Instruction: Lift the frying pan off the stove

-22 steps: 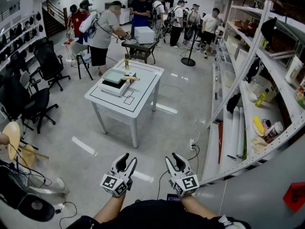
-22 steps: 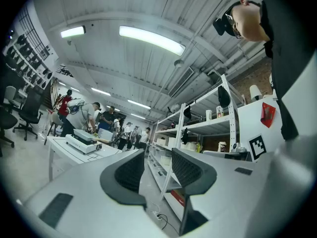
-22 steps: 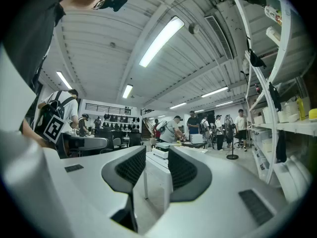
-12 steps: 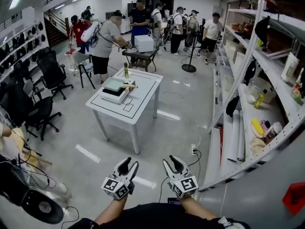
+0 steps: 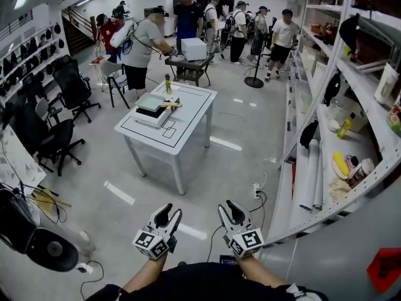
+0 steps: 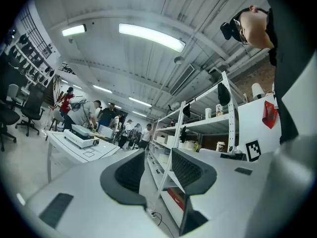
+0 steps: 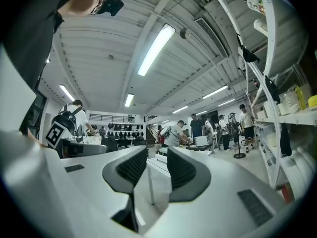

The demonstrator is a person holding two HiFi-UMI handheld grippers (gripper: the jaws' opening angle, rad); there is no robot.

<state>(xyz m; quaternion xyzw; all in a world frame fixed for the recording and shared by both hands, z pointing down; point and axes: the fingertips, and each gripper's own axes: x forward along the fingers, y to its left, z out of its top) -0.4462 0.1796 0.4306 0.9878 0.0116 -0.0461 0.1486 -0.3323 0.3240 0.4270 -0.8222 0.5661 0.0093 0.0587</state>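
Well, my left gripper (image 5: 170,211) and right gripper (image 5: 229,205) both gape empty; the stove (image 5: 150,113) sits on the white table (image 5: 183,128) at twelve o'clock.

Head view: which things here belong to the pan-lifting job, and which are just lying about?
Job: frying pan, stove, white table, left gripper, right gripper (both open, empty).
Lying about: bottle, office chair, shelf rack.

No lettering, number or brand can be read anywhere; the print on the red sign (image 5: 383,269) is too small.
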